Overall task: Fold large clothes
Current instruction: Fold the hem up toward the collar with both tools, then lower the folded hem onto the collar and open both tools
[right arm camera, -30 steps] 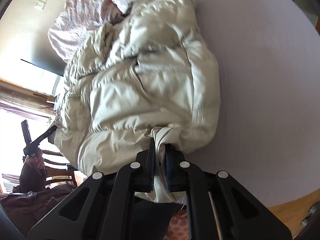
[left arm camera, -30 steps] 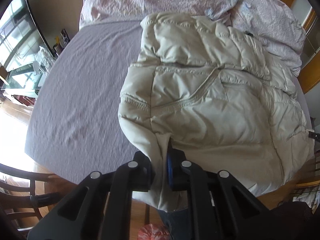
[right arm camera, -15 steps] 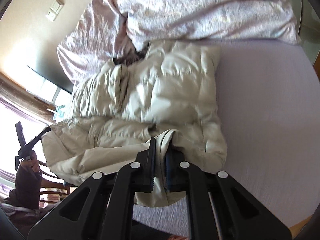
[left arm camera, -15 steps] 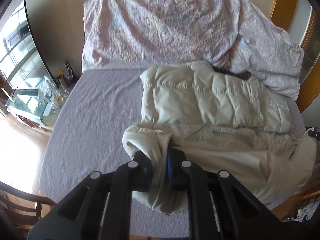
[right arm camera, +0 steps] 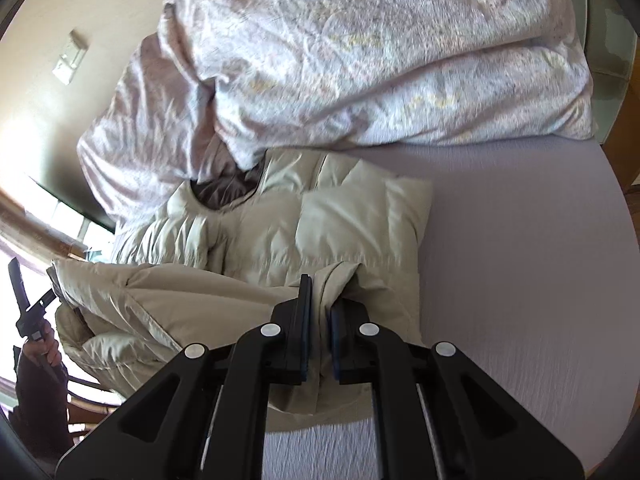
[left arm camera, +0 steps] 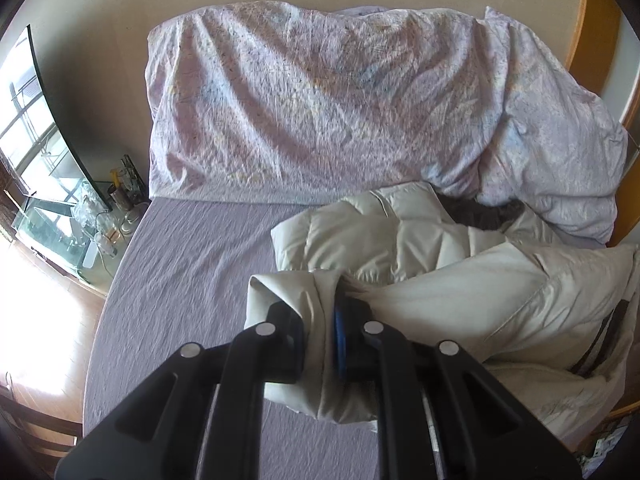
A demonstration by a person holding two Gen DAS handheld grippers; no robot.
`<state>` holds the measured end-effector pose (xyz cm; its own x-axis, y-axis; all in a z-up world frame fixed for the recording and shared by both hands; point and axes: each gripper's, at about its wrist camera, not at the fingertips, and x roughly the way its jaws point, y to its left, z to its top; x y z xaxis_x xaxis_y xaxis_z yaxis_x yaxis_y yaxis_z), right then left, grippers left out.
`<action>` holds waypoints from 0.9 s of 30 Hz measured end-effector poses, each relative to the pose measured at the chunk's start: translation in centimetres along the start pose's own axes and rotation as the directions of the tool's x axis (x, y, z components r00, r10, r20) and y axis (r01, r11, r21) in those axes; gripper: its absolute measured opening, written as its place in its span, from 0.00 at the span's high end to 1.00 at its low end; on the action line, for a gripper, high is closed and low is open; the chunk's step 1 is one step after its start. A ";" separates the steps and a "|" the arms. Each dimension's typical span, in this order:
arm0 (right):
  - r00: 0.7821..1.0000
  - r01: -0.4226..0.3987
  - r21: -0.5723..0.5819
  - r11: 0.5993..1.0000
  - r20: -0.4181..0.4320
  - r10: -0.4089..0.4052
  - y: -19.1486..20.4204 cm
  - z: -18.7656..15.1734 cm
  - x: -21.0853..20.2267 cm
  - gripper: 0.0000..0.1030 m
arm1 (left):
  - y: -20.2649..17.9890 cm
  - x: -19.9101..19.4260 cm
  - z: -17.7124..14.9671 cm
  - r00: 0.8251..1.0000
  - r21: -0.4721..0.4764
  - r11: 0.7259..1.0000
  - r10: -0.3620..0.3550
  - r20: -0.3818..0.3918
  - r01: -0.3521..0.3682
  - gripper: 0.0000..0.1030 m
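Both my left gripper [left arm camera: 325, 334] and right gripper [right arm camera: 319, 334] are clamped on the puffer jacket's [right arm camera: 320, 232] lifted hem, with its collar straight ahead toward the duvet [left arm camera: 320, 100].

- Your puffer jacket [left arm camera: 440, 280] runs off the right edge in the left wrist view.
- Nightstand clutter [left arm camera: 116, 216] is too tiny to identify.
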<state>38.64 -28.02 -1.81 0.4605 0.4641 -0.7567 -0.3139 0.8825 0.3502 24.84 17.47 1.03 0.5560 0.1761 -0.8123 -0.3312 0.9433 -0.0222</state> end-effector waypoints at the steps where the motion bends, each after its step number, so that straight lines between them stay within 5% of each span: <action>1: 1.000 0.013 0.010 1.000 0.003 -0.013 0.1 0.7 0.5 0.92 | -0.1 0.7 0.7 1.000 -0.002 1.000 0.001 -0.004 -0.001 0.88; 15: 0.990 0.138 0.115 0.984 -0.005 -0.138 -0.5 6.4 6.6 0.92 | -0.7 7.9 6.7 0.998 -0.046 0.999 0.018 -0.057 -0.020 0.88; 27: 0.995 0.096 0.277 0.956 -0.033 -0.090 -4.3 9.4 12.0 0.89 | -0.3 15.2 8.7 0.991 -0.125 0.991 0.024 -0.133 -0.040 0.83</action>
<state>53.33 -25.54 -7.19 0.4590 0.3797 -0.8032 -0.0256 0.9094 0.4152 40.01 22.34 -6.30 0.4415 0.1592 -0.8830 -0.4460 0.8929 -0.0620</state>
